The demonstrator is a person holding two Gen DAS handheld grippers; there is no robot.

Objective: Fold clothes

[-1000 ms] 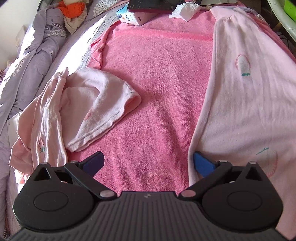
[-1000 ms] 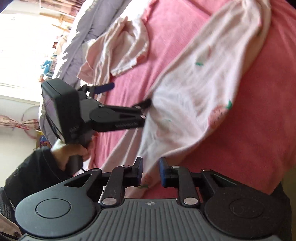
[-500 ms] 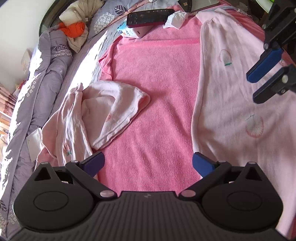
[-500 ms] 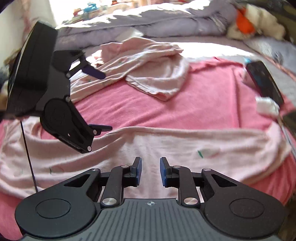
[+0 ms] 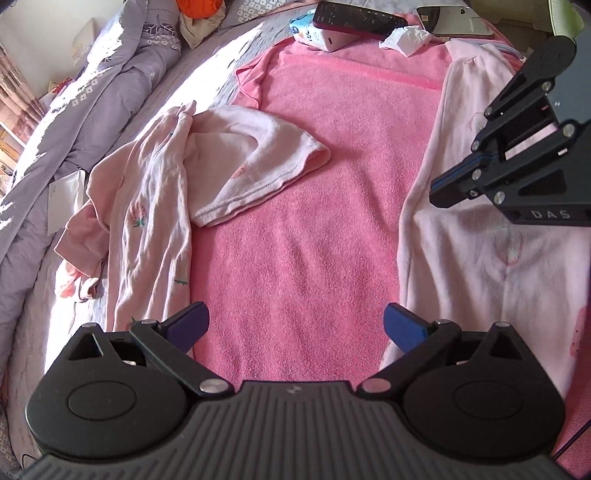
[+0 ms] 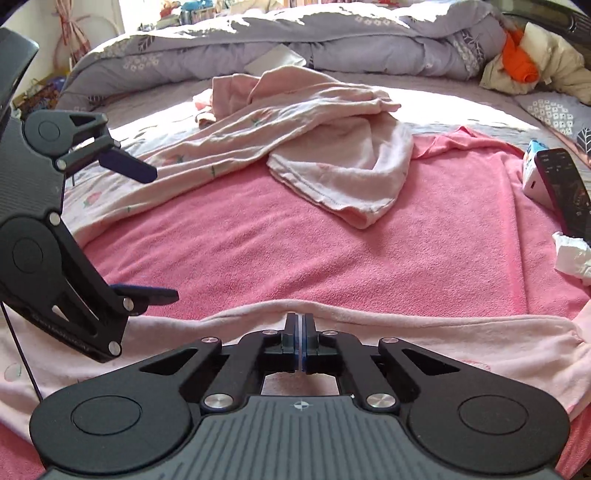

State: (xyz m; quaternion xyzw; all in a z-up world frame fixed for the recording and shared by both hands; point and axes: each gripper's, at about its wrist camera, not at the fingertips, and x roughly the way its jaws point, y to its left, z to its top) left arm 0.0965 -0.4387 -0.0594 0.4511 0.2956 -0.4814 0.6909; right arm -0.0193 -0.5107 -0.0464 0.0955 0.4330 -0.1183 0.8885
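Observation:
A pale pink garment (image 5: 480, 258) with strawberry prints lies flat along the right side of the pink towel (image 5: 314, 221). In the right wrist view the garment (image 6: 406, 347) runs across the bottom. A second pale pink garment (image 5: 229, 158) lies crumpled at the towel's left edge, and shows at the back (image 6: 332, 147) in the right wrist view. My left gripper (image 5: 295, 321) is open over bare towel, with nothing between its fingers. My right gripper (image 6: 300, 321) hovers over the flat garment's edge, pads pressed together with no cloth between them. It enters the left wrist view at the right (image 5: 436, 190).
A lilac duvet (image 6: 295, 40) is bunched along the bed's far side, with orange and cream cloth (image 6: 521, 62) on it. A dark remote (image 5: 354, 18), a small box (image 5: 325, 37) and a crumpled tissue (image 5: 406, 37) lie at the towel's top end.
The right gripper's jaws have gone from slightly apart to shut, and it has rolled level above the flat garment. The left gripper has lifted and drawn back, still open.

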